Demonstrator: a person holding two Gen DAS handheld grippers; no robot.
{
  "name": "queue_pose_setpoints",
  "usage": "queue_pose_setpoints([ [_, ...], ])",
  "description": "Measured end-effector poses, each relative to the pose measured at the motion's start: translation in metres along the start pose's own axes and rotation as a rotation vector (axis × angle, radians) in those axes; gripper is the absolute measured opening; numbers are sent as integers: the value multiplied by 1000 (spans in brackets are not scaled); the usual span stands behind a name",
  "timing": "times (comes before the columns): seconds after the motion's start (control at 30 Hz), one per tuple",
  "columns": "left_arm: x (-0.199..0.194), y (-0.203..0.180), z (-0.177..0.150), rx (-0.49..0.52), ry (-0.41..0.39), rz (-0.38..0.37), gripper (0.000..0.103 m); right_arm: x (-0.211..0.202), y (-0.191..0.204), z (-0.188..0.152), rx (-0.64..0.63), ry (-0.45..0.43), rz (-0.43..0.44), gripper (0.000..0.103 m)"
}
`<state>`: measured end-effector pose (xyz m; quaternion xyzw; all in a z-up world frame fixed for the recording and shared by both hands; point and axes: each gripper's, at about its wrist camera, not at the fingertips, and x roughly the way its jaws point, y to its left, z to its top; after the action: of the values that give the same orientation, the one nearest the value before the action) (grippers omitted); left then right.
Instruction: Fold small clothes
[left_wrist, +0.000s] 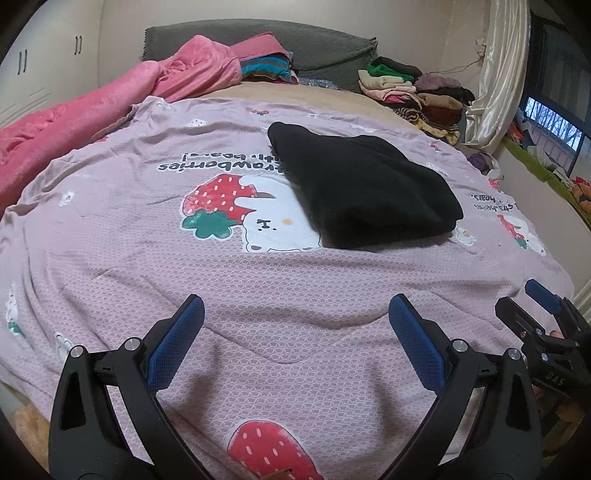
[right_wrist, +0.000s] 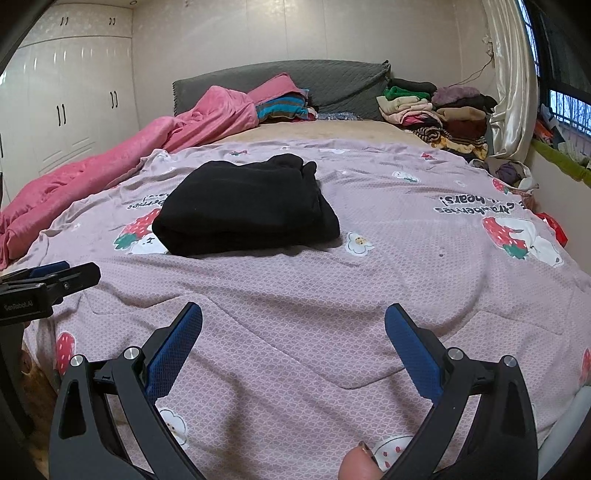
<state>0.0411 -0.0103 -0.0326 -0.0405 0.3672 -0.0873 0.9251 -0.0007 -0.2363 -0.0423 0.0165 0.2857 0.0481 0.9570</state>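
A black garment (left_wrist: 364, 190) lies folded into a thick bundle on the pink strawberry-print bedspread (left_wrist: 258, 295); the right wrist view shows the same black garment (right_wrist: 243, 210) left of centre. My left gripper (left_wrist: 297, 306) hovers open over bare bedspread, well short of the garment. My right gripper (right_wrist: 293, 314) is also open and empty above the bedspread (right_wrist: 332, 288). The right gripper shows at the right edge of the left wrist view (left_wrist: 532, 295), and the left gripper at the left edge of the right wrist view (right_wrist: 66, 271).
A crumpled pink blanket (left_wrist: 85, 114) runs along the left side of the bed. Stacks of folded clothes (left_wrist: 417, 88) sit at the far right by the grey headboard (left_wrist: 314, 48). A curtain (left_wrist: 495, 74) and window are on the right, white wardrobes (right_wrist: 66, 103) on the left.
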Motion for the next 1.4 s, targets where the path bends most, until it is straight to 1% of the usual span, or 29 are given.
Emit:
queue_pose_setpoints([
  [1.17, 1, 3, -1, 0, 24, 57, 93, 2, 2, 2, -14, 10, -10, 99],
  [1.4, 1, 3, -2, 1, 26, 59, 93, 2, 2, 1, -13, 12, -7, 99],
])
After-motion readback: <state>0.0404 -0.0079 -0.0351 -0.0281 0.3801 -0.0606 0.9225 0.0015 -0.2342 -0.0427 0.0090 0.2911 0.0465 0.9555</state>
